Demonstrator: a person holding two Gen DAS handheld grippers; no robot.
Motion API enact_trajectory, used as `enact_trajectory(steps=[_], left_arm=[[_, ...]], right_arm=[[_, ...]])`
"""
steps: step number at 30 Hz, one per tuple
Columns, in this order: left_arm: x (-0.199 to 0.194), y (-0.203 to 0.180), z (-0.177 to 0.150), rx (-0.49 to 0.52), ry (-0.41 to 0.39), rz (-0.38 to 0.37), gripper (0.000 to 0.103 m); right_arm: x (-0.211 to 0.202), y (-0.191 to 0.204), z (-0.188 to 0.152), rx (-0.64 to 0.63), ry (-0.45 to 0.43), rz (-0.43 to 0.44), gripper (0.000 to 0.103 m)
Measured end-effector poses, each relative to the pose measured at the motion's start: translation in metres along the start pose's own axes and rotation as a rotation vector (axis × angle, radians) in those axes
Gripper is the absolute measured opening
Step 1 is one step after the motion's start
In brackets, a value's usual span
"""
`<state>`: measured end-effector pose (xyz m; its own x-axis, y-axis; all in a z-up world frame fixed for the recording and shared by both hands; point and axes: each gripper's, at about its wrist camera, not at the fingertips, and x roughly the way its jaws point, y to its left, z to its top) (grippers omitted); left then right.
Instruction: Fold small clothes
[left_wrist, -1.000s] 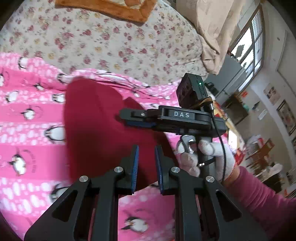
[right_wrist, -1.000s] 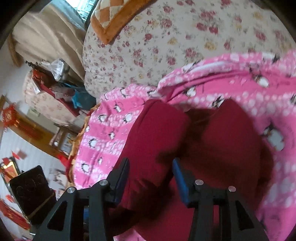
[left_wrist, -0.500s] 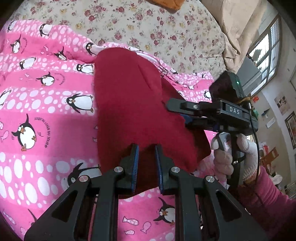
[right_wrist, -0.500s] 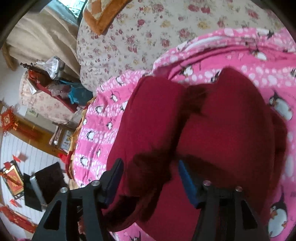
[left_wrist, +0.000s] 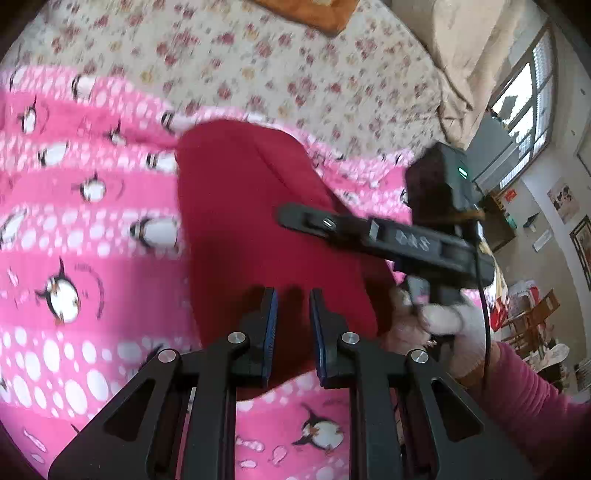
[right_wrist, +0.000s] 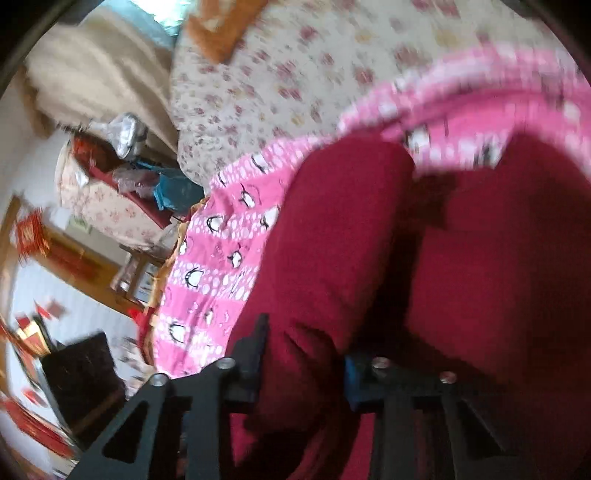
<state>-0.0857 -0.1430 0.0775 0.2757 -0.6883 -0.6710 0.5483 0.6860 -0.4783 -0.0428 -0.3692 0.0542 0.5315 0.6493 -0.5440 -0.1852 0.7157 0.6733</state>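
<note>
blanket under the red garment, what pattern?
Pink blanket with black-and-white penguins and white dots. Clearest in the left wrist view.

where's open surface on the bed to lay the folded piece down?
Free: the pink penguin-print blanket on the left gripper side of the dark red fleece garment, and the floral bedsheet beyond it, short of the orange cushion. Crowded: the garment's other side, where the right gripper has cloth between its fingers near the bed edge.
</note>
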Motion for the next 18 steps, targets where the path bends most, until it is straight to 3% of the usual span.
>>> enact_trajectory(steps=[6,8,11,15,18], left_arm=[[0.018,-0.012,0.019,-0.015,-0.021,0.017,0.015],[0.041,-0.019,0.019,-0.004,0.028,0.044,0.015],[0.065,-0.026,0.016,0.024,0.074,0.064,0.015],[0.068,-0.033,0.017,0.061,0.075,0.106,0.015],[0.069,-0.035,0.018,0.088,0.075,0.135,0.019]], right_arm=[[-0.07,0.006,0.011,-0.159,-0.045,-0.199,0.026],[-0.083,-0.007,0.013,-0.149,-0.034,-0.257,0.026],[-0.078,-0.037,0.01,-0.132,0.036,-0.411,0.026],[-0.09,-0.056,0.009,-0.016,0.017,-0.39,0.032],[-0.108,-0.038,0.013,-0.06,-0.05,-0.46,0.037]])
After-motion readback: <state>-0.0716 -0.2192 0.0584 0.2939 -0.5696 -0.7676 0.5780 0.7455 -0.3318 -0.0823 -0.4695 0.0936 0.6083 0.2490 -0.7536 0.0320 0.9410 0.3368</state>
